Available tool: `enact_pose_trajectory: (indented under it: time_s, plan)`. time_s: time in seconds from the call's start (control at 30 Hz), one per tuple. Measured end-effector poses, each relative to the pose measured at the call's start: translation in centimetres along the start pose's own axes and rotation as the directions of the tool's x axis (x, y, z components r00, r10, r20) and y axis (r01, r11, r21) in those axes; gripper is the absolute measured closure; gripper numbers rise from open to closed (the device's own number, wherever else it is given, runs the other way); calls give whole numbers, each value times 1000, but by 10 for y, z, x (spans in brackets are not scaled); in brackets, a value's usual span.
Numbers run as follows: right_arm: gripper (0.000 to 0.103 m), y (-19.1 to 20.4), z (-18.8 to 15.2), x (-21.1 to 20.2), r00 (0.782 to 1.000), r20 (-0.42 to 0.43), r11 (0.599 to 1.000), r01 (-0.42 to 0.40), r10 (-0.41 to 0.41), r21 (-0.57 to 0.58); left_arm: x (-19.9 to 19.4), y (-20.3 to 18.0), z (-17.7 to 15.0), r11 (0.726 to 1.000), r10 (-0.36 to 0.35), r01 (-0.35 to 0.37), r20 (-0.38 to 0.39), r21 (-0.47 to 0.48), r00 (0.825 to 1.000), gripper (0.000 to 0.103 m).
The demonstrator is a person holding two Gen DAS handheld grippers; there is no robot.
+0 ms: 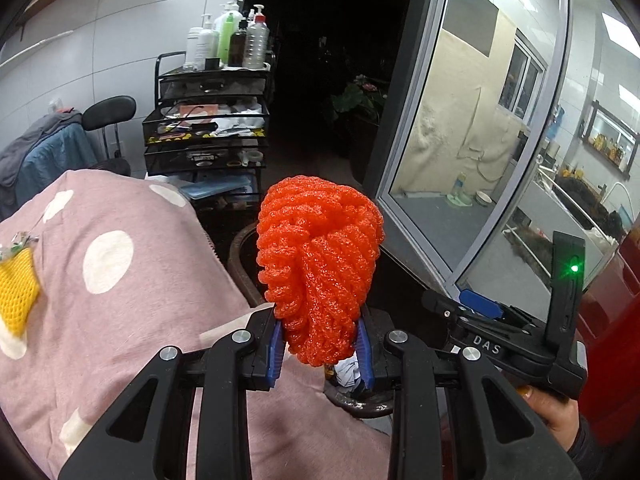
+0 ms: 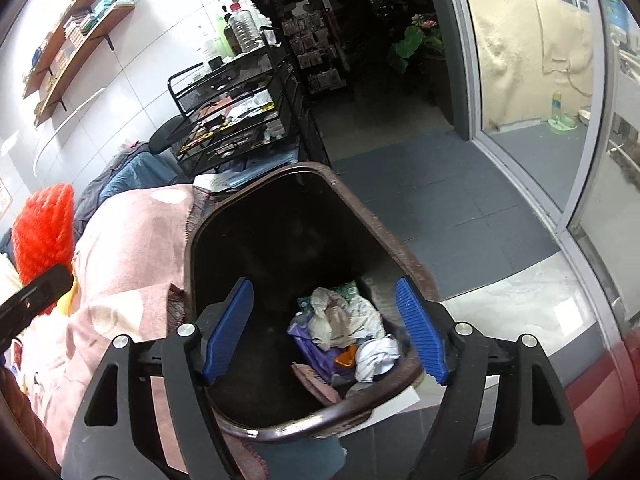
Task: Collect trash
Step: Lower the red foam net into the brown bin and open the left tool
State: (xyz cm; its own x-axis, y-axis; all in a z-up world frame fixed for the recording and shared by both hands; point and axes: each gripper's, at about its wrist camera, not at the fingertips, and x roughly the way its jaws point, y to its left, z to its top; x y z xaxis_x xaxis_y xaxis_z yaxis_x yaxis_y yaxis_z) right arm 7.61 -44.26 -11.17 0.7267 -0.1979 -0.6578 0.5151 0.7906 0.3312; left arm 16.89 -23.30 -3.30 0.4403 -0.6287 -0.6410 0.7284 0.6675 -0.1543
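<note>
My left gripper is shut on an orange foam fruit net, held upright above the pink dotted cloth and just over the near rim of the brown trash bin. The net also shows at the left edge of the right wrist view. My right gripper is open and empty, hovering over the bin, which holds crumpled paper and wrappers. A yellow foam net lies on the cloth at the far left.
A black mesh cart with bottles on top stands behind the bin. A glass door is to the right, dark doorway behind. A chair with clothes is at left. Wall shelves hang at upper left. Red surface at right.
</note>
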Motion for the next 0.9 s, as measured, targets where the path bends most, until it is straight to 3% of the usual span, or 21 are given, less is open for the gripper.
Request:
enact_pose_trajectory:
  time_s: [0.43, 0.6, 0.7, 0.77, 0.9]
  plan:
    - [29, -19, 2, -10, 998, 24, 998, 57, -57, 25, 44, -22, 7, 998, -12, 21, -145, 62, 989, 74]
    - [28, -24, 2, -9, 997, 15, 997, 74, -74, 32, 51, -23, 4, 998, 2, 8, -167, 60, 986, 69]
    - [26, -26, 1, -8, 997, 11, 996, 80, -80, 35, 51, -23, 4, 998, 8, 2, -163, 62, 987, 50]
    - [24, -27, 1, -8, 996, 12, 996, 84, -85, 38, 47, -25, 3, 997, 25, -15, -139, 74, 990, 31]
    - [23, -29, 2, -8, 995, 16, 995, 94, -95, 43, 39, -26, 3, 995, 44, -35, -92, 97, 995, 12]
